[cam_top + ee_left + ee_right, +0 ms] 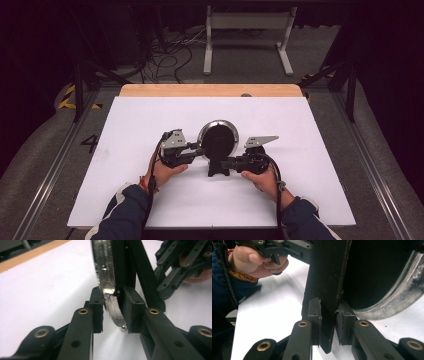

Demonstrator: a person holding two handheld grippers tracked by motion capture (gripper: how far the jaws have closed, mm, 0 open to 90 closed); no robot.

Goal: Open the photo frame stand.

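A round silver-rimmed frame with a black back stands upright at the middle of the white sheet, propped on a black stand leg. My left gripper comes in from the left, and its pads press on the silver rim near its lower edge. In the left gripper view the gripper holds rim and black backing between both pads. My right gripper reaches in from the right. Its pads clamp the flat stand leg low down, where the gripper sits beside the black back.
The white sheet covers a wooden table whose bare far edge shows. Beyond it are cables on the floor and a white metal frame. Rails run along both sides. The person's left hand is close to the stand.
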